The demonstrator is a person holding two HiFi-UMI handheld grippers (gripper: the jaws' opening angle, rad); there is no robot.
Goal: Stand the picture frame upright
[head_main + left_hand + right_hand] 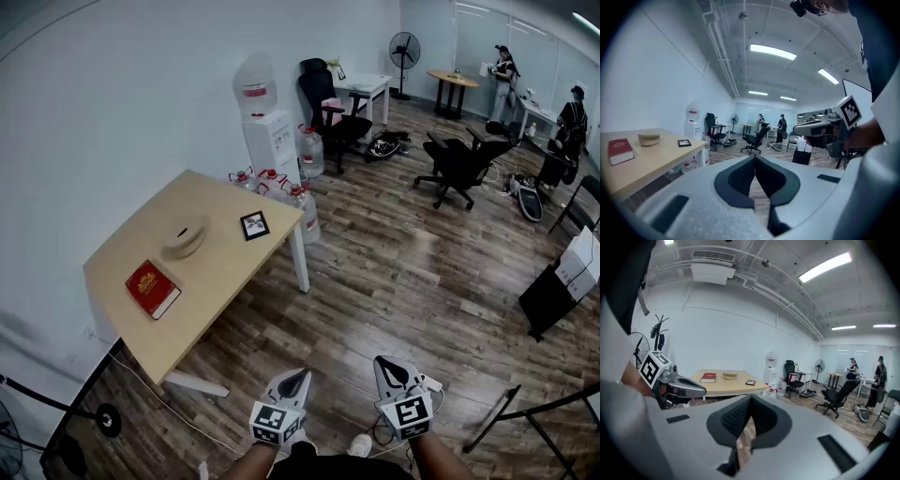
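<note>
A small black picture frame (254, 225) lies flat on the light wooden table (225, 272), near its right end; it also shows in the left gripper view as the picture frame (684, 143) and in the right gripper view as the picture frame (750, 382). Both grippers are held low in front of the person, well away from the table. My left gripper (294, 380) is shut with nothing in it, tips meeting (754, 157). My right gripper (392, 367) is also shut and empty, its tips together (750, 397).
On the table lie a red book (152, 289) and a tan bowl (185, 238). A water dispenser (270, 136) with several water bottles (302, 214) stands past the table's far end. Black office chairs (459, 164), a white desk (367, 89), a fan (404, 52) and two people (506, 75) are further back.
</note>
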